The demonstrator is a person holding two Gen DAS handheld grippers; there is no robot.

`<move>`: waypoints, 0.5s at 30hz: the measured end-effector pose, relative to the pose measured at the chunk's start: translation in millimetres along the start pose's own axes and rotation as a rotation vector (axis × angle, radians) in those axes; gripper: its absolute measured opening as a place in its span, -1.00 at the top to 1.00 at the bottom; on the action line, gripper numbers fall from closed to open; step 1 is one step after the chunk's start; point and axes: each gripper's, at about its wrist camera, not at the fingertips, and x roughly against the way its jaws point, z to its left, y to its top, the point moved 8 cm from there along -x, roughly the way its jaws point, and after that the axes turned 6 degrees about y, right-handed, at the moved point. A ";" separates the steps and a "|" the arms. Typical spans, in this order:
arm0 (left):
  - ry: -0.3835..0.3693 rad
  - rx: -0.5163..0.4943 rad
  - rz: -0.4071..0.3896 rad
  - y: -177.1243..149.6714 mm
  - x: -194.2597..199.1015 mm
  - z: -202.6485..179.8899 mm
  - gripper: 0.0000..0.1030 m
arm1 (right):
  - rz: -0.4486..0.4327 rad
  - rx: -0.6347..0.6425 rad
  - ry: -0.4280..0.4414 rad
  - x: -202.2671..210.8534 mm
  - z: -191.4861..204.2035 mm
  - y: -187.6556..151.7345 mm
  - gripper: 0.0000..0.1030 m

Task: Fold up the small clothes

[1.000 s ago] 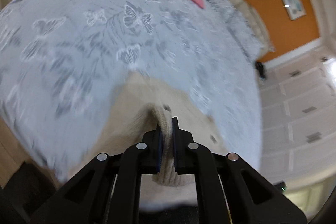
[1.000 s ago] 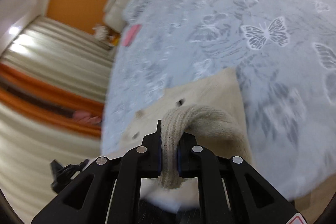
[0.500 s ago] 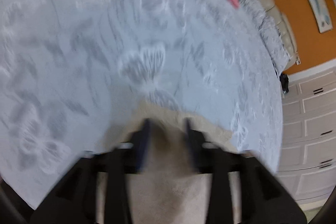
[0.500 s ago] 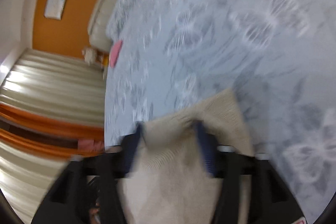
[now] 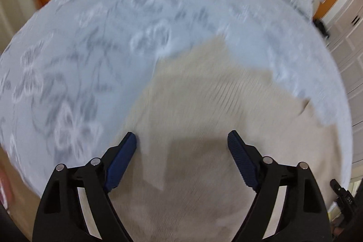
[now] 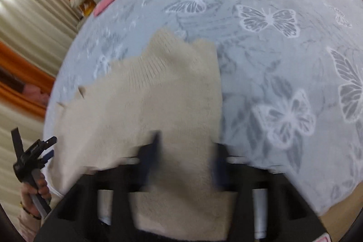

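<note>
cream knitted garment (image 5: pixel 204 110) flat on grey butterfly-print bedspread (image 5: pixel 90 49) | left gripper (image 5: pixel 181 142) opening, grasping nothing | right gripper (image 6: pixel 185 151) closing, pads straddling knit, blurred

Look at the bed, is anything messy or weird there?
A little. The beige sweater lies on the butterfly bedspread with its far edge uneven and stepped, not square. A pink thing sits alone near the pillows; it is too small to tell what it is. Nothing looks spilled or torn.
</note>
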 end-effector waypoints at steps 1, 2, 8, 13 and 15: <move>0.020 -0.007 -0.001 -4.8 -2.0 1.9 -0.54 | -0.029 0.001 0.011 10.4 3.4 1.6 0.60; 0.040 -0.020 -0.010 -7.9 -1.1 2.3 -0.54 | -0.055 0.002 0.020 18.7 4.7 5.0 0.62; 0.090 -0.057 -0.017 -12.3 -8.4 4.3 -0.62 | 0.008 -0.033 -0.050 2.7 -29.3 -1.0 0.54; 0.082 -0.027 -0.013 -14.5 -6.0 5.5 -0.67 | -0.134 0.000 -0.079 52.4 2.1 17.8 0.54; 0.081 -0.001 -0.031 -13.0 1.8 5.8 -0.67 | -0.133 0.047 -0.045 52.9 23.6 29.9 0.54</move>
